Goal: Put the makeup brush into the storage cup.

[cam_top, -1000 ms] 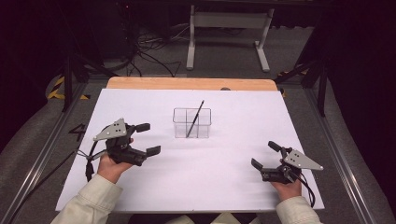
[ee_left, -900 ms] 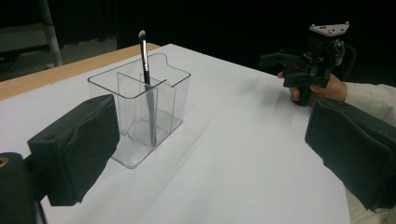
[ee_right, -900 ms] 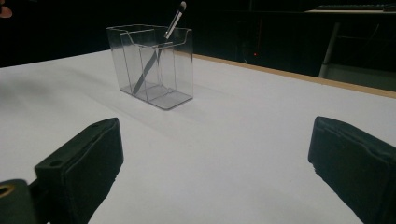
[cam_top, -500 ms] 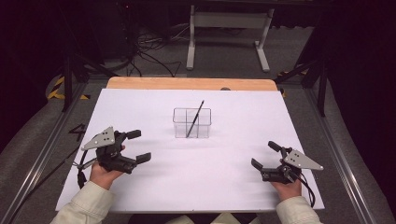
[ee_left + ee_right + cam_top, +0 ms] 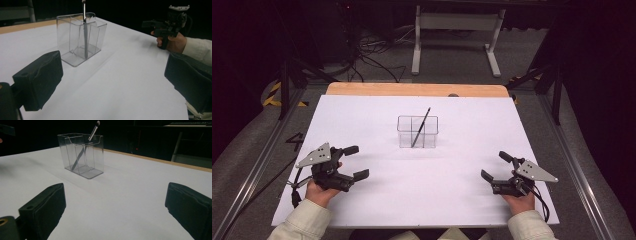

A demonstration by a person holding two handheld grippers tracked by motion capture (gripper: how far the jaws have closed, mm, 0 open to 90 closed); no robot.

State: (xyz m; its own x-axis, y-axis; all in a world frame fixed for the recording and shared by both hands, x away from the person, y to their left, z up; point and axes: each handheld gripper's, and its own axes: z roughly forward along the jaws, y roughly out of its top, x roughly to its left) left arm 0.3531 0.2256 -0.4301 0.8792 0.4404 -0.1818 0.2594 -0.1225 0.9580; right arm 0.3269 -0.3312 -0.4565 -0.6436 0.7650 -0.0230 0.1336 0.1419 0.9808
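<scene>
A clear plastic holder (image 5: 417, 132) with compartments stands upright in the middle of the white table (image 5: 427, 200). A dark slim pen (image 5: 421, 127) leans inside it, tip sticking out above the rim. The left gripper view shows the holder (image 5: 80, 37) and pen (image 5: 85, 35) ahead; in the right gripper view the holder (image 5: 82, 153) and pen (image 5: 86, 143) stand far ahead. My left gripper (image 5: 353, 162) rests open at the front left, nothing between its jaws. My right gripper (image 5: 495, 166) is open at the front right, also holding nothing.
A wooden strip (image 5: 417, 90) runs along the table's far edge. Beyond it lie cables (image 5: 367, 55) on the floor and a white metal stand (image 5: 457, 30). Metal rails (image 5: 257, 170) flank the table on both sides.
My left gripper has drawn back toward the front left of the table, away from the holder. The right gripper has stayed where it was.
</scene>
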